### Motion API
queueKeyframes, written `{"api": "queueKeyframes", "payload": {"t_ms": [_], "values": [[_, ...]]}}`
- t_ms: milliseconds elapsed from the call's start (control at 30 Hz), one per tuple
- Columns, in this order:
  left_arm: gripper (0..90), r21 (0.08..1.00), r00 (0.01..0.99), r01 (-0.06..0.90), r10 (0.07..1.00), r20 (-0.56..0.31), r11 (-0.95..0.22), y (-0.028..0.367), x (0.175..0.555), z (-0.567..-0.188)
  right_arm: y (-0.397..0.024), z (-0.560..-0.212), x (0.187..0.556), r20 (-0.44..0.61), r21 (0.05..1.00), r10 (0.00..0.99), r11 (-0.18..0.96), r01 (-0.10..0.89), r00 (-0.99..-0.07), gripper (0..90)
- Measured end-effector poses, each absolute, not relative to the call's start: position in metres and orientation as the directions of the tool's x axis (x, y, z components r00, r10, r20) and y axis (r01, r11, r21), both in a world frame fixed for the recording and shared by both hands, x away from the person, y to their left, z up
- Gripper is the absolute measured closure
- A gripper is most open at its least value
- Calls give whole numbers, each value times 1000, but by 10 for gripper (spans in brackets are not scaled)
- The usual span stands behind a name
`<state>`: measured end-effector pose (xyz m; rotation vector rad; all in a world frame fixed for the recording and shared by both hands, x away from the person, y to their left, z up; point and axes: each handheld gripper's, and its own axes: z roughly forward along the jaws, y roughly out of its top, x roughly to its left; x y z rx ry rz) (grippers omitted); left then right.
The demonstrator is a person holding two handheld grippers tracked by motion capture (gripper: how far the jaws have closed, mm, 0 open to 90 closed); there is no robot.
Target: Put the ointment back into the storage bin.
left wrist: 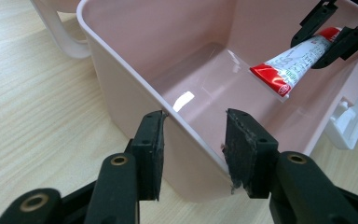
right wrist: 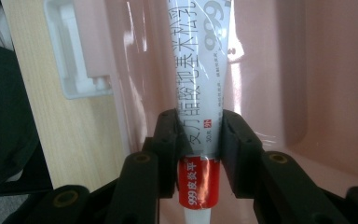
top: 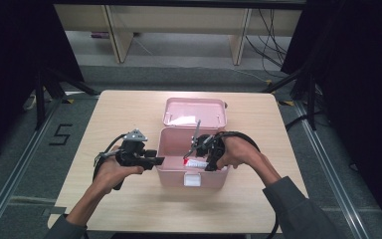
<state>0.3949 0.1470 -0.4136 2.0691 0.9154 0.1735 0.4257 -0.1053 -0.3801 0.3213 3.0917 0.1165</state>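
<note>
An open pink box stands mid-table with its lid tipped back. My left gripper is at the box's left wall. In the left gripper view its jaws straddle the wall near a corner, one pad outside and one inside, both touching it. My right gripper is over the box's inside, shut on a white tube with a red end. In the right gripper view the pads pinch the tube near its red band. The tube hangs tilted above the box floor.
A white latch sits on the box's front wall. Something white lies in the lid. Bare wooden table surrounds the box. The person's forearms come in from the near edge. Black frames and cables stand beyond the table.
</note>
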Motion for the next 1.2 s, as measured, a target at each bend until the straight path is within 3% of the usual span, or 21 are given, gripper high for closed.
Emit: {"api": "queueKeyframes", "payload": {"t_ms": [200,633,667,767,867,900,1033,1100,1133,1200], "values": [[576,750,722,548,663,-199,-371,147,395,-414,-105,-383,427,-37,76,162,984,159,-986,698],[575,743,731,541,658,-183,-394,149,396,-413,-109,-395,430,4,61,197,979,197,-980,697],[576,740,734,540,655,-181,-400,149,396,-413,-110,-397,435,-4,86,142,986,141,-990,697],[575,754,718,544,669,-193,-367,147,394,-414,-109,-398,433,10,58,195,979,195,-981,697],[574,750,722,546,664,-194,-375,147,395,-414,-110,-402,439,13,94,141,985,142,-990,697],[574,747,725,544,662,-190,-381,148,395,-414,-108,-400,435,36,50,209,976,211,-977,697],[569,753,720,544,666,-192,-371,147,394,-414,-109,-404,439,28,70,176,982,178,-984,696],[570,753,720,543,667,-191,-371,146,394,-414,-108,-404,438,43,45,221,974,223,-974,696],[570,753,721,543,667,-190,-372,147,394,-414,-109,-406,442,25,67,173,982,174,-985,696],[570,753,720,544,667,-192,-370,147,394,-414,-109,-408,443,45,74,172,982,175,-984,696]]}}
